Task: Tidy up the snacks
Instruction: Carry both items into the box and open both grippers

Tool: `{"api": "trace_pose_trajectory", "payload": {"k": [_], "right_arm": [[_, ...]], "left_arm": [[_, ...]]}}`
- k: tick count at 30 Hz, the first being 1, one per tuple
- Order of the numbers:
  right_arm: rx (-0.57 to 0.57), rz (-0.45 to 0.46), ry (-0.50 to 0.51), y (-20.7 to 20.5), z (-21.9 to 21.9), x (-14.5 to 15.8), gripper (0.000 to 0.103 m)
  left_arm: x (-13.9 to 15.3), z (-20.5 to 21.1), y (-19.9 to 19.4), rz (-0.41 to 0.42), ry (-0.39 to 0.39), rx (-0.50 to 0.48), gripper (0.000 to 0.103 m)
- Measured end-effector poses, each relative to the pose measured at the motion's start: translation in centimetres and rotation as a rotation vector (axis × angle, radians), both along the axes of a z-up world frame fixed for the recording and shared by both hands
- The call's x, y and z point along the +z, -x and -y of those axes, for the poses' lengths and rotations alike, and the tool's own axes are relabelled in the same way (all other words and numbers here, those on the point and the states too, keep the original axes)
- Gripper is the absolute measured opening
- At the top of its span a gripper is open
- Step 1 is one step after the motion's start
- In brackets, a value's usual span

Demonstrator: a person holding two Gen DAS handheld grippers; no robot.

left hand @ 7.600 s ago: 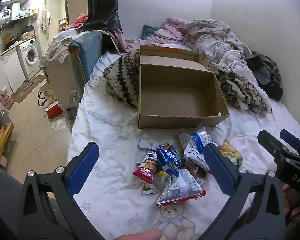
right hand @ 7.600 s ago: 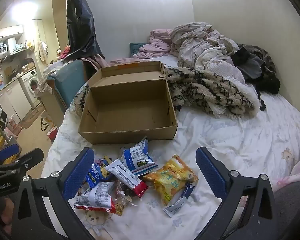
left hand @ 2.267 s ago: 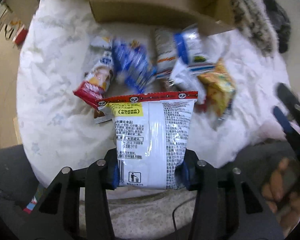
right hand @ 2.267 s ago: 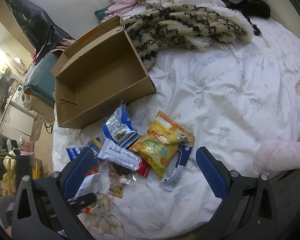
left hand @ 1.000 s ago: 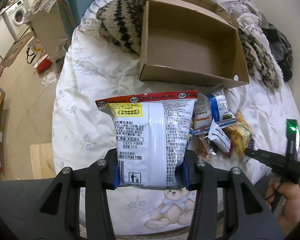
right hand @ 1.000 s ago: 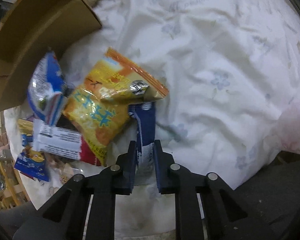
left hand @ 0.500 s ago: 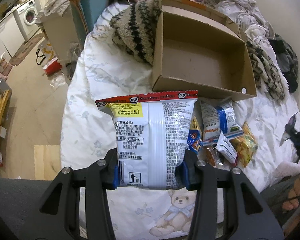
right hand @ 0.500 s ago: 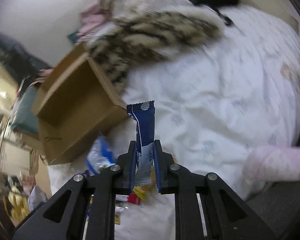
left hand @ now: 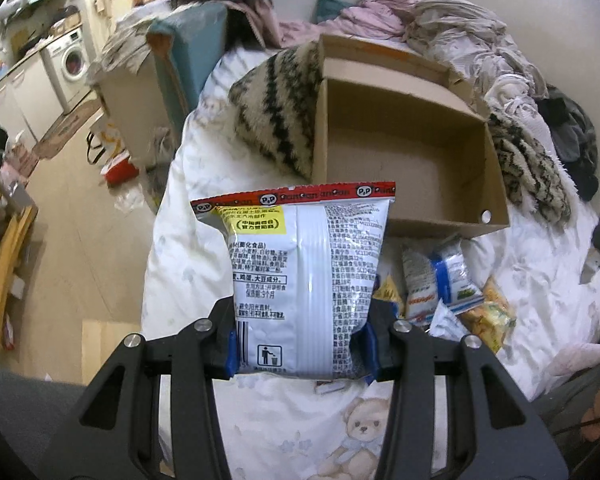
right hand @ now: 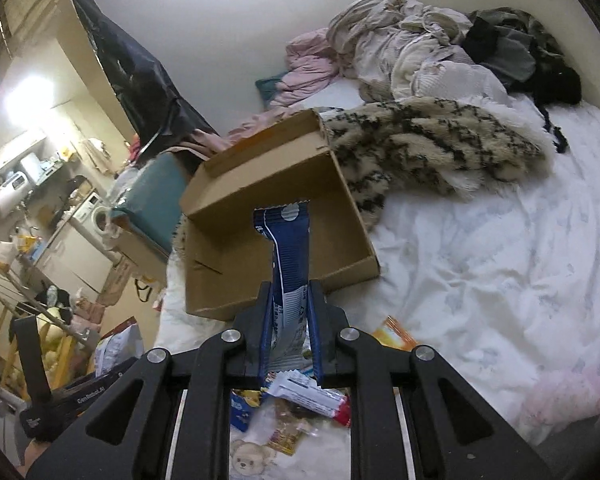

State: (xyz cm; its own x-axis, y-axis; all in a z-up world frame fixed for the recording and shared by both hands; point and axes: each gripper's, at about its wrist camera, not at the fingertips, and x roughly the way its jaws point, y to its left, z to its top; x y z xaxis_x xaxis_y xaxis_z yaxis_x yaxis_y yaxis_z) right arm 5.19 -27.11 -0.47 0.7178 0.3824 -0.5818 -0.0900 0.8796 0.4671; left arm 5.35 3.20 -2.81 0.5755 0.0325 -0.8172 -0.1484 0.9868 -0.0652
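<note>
Left gripper (left hand: 302, 350): tilted down toward the bed, its blue pads clamped on the lower sides of a white snack bag (left hand: 306, 276), which stands upright between the fingers with its red top seal uppermost.
Right gripper (right hand: 290, 336): angled less steeply down, fingers drawn narrow and pinching a slim blue snack stick (right hand: 286, 254); the stick rises straight out of the fingers, its serrated end up.
White snack bag: lifted clear of the bedsheet (left hand: 540, 264), its top edge overlapping the near wall of the cardboard box (left hand: 496, 184) in the left wrist view.
Blue snack stick: in the right wrist view its upper end lies across the open inside of the cardboard box (right hand: 260, 188); whether it is over the box or short of it cannot be told.
Loose snacks: a small pile (left hand: 448, 288) on the sheet just in front of the box, including a blue-and-white packet and a yellow packet (left hand: 488, 316).
Cardboard box: open, nothing visible inside, resting on the bed against a striped fuzzy blanket (left hand: 280, 108).
Far end: crumpled clothes (right hand: 420, 52) heaped by the wall.
</note>
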Motion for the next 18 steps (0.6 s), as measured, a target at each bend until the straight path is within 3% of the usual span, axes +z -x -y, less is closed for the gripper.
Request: {"api": "trace_pose_trajectory", "payload": {"k": [5, 11, 18], "right_arm": [[0.025, 0.012, -0.004, -2.4, -0.3, 0.5, 0.017], [0.061, 0.032, 0.009, -6.3, -0.9, 1.4, 0.017], [0.103, -0.022, 0.006, -11.1, -1.4, -0.1, 0.017]], "left_arm": [[1.8, 0.5, -3.0, 0.017, 0.019, -0.015, 0.042], [3.5, 1.6, -7.1, 0.065, -0.011, -0.048, 0.042], [2.7, 3.4, -12.2, 0.087, -0.035, -0.081, 0.042]]}}
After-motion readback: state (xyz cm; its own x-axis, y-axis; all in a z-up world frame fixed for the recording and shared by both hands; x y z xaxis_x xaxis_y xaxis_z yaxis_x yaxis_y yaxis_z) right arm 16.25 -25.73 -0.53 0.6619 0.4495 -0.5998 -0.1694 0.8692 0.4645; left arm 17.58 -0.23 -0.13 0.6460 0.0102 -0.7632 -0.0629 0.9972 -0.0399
